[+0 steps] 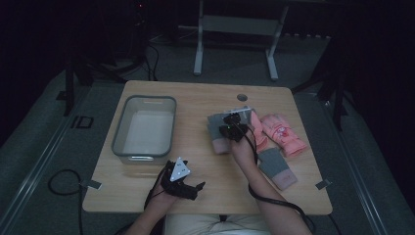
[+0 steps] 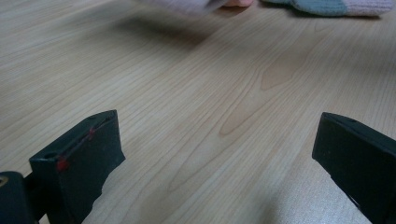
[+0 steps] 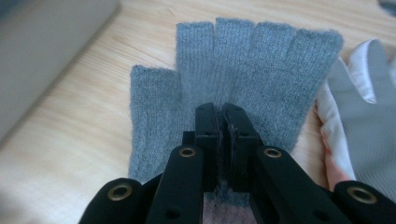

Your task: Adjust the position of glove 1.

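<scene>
So on my end the right gripper (image 3: 223, 109) is clamped down on the grey fingerless glove (image 3: 243, 70). In the right gripper view the two black jaws are pinched together with the knit bunched between them, roughly mid-palm, and the stubby finger ends point away toward 12 o'clock. From the high view the right gripper (image 1: 234, 128) sits just right of the table's centre, with the glove (image 1: 219, 132) poking out below and to the left of it, pinkish cuff toward 6 o'clock.

At about 3 o'clock from that glove there's a pink glove (image 1: 284, 133), and at roughly 5 o'clock lies a second grey glove with a pink cuff (image 1: 277, 168), near the right forearm. There's also a white-and-grey glove (image 3: 364, 93) just beside the held one on its right in the right gripper view; can't tell if they're actually touching.

The left gripper (image 1: 188, 188) is down at 7 o'clock near the table's front edge, jaws spread wide with nothing between them. In the left gripper view it's just bare wooden table (image 2: 210, 93) in the gap.

A clear plastic bin (image 1: 119, 132) sits at 9 o'clock on the table, well apart from the gloves.
</scene>
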Available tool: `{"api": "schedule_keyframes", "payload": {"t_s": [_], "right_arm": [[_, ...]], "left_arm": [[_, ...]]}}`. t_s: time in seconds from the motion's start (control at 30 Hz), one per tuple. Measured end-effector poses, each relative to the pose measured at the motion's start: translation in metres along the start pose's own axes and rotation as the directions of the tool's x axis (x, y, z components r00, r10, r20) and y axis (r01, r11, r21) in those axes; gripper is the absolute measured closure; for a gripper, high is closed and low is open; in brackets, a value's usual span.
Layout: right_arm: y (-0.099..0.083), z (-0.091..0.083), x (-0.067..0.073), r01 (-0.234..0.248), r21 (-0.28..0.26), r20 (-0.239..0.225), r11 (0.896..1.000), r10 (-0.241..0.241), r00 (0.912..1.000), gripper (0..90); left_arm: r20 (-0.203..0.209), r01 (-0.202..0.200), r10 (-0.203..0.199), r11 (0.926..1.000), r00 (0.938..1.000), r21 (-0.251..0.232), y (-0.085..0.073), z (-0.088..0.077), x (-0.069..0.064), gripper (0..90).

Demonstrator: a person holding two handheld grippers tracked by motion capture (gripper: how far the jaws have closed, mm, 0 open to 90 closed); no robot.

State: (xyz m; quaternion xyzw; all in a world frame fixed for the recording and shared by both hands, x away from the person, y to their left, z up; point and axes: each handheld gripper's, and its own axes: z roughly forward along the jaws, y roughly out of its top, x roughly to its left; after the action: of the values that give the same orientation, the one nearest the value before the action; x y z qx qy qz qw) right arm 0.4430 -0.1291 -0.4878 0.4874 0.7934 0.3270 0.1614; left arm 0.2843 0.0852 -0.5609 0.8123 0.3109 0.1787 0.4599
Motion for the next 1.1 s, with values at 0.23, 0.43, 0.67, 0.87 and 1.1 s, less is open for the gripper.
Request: {"api": "schedule_keyframes", "payload": {"t_s": [0.23, 0.43, 0.67, 0.87, 1.1], "right_arm": [[-0.019, -0.047, 0.013, -0.009, -0.085, -0.020, 0.996, 0.008, 0.9998, 85.4], [-0.058, -0.072, 0.022, -0.041, -0.122, -0.030, 0.992, 0.038, 0.9988, 85.4], [-0.089, -0.079, 0.031, -0.088, -0.110, -0.041, 0.990, 0.084, 0.9957, 85.5], [-0.108, -0.066, 0.029, -0.125, -0.073, -0.037, 0.989, 0.122, 0.9918, 85.4], [-0.123, -0.055, 0.028, -0.152, -0.050, -0.020, 0.987, 0.151, 0.9883, 85.4]], "left_arm": [[-0.003, -0.001, 0.001, 1.0000, 1.0000, 0.002, 0.000, 0.000, -0.001, 1.2], [-0.006, -0.004, 0.004, 1.0000, 1.0000, 0.004, 0.000, 0.001, -0.001, 1.2], [-0.002, -0.007, 0.007, 0.9999, 1.0000, 0.008, 0.000, 0.001, -0.001, 1.2], [0.001, -0.004, 0.004, 1.0000, 1.0000, 0.007, 0.000, 0.001, -0.001, 1.2], [0.000, -0.004, 0.004, 1.0000, 1.0000, 0.009, 0.000, 0.001, -0.001, 1.2]]}}
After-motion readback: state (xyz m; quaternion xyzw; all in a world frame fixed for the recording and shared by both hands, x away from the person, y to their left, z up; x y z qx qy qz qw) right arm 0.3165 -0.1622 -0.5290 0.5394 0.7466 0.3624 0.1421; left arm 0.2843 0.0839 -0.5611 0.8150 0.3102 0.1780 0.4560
